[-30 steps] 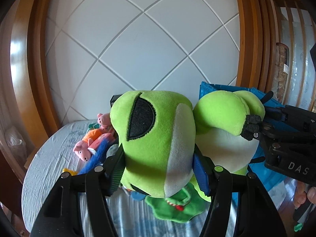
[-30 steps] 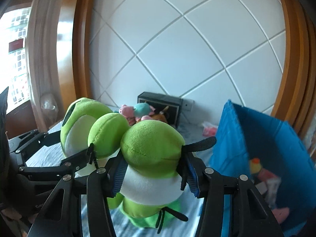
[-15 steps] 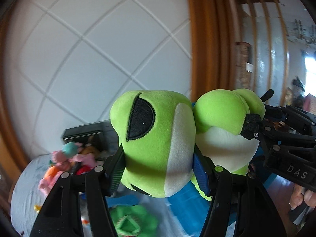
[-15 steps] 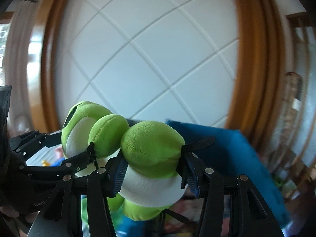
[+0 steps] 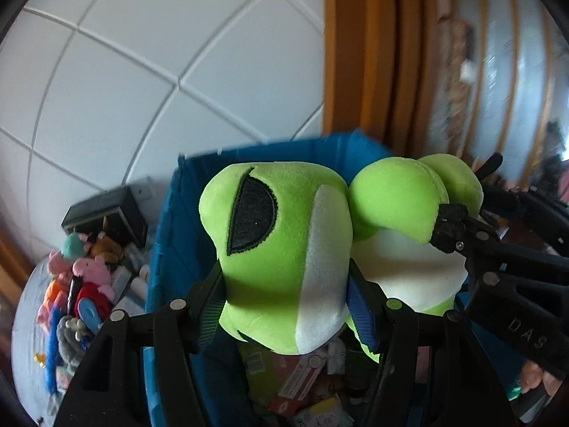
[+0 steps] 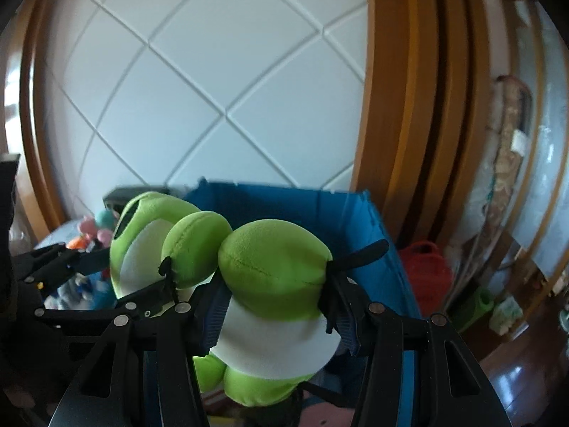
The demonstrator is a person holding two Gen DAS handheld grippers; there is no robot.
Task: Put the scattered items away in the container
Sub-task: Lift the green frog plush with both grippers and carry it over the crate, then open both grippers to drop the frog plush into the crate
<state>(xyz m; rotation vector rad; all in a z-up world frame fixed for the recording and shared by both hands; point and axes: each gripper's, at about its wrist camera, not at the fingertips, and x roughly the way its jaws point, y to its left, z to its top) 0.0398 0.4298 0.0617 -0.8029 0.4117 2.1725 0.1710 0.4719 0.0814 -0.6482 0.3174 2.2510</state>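
Both grippers carry one lime-green and white frog plush (image 5: 284,249) in the air. My left gripper (image 5: 288,306) is shut on its head, beside the black eye patch. My right gripper (image 6: 275,306) is shut on the plush (image 6: 274,277) at its rounded green and white body; that gripper (image 5: 462,245) enters the left wrist view from the right. The blue fabric bin (image 5: 185,235) stands right behind and under the plush, its far wall (image 6: 320,206) showing in the right wrist view. Packets and boxes lie inside the bin.
A pile of small plush toys (image 5: 85,277), pink pigs among them, lies on the round table (image 5: 25,323) left of the bin, with a black box (image 5: 106,213) behind. A white quilted wall panel and wooden frame (image 6: 409,106) stand behind. A red basket (image 6: 426,270) sits right of the bin.
Both grippers have swung to the right with the frog plush, from over the table to over the blue bin. The toy pile has slid to the left edge. Both grips are unchanged.
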